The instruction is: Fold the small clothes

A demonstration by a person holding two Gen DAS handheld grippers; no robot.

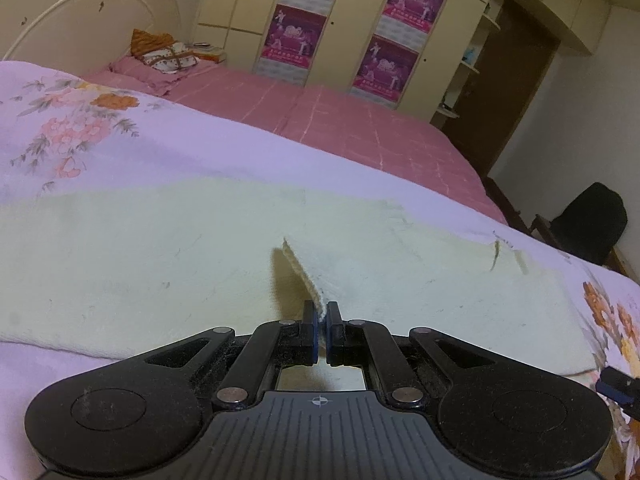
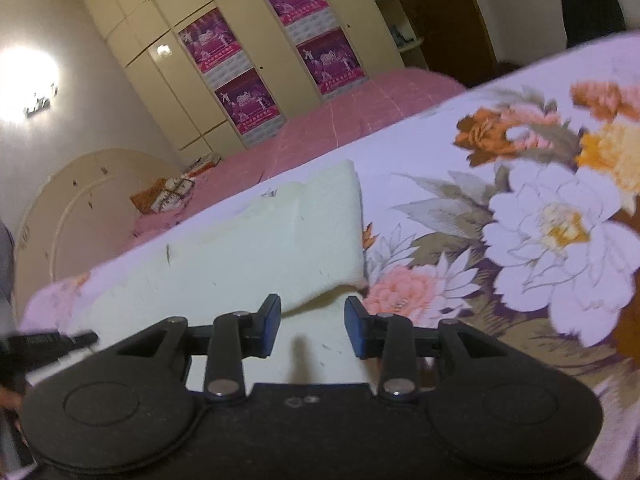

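Left wrist view: left gripper (image 1: 322, 312) jaws pinching cream cloth (image 1: 160, 256) edge.

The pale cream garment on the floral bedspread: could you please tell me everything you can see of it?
The cream garment is a soft, thick-looking cloth with small dark specks, spread mostly flat across the floral bedspread. The left gripper is shut on its near edge, lifting a ridged fold. At its other end, one corner lifts slightly between the fingers of the open right gripper, whose pads do not press it. A loose thread shows near its far edge.
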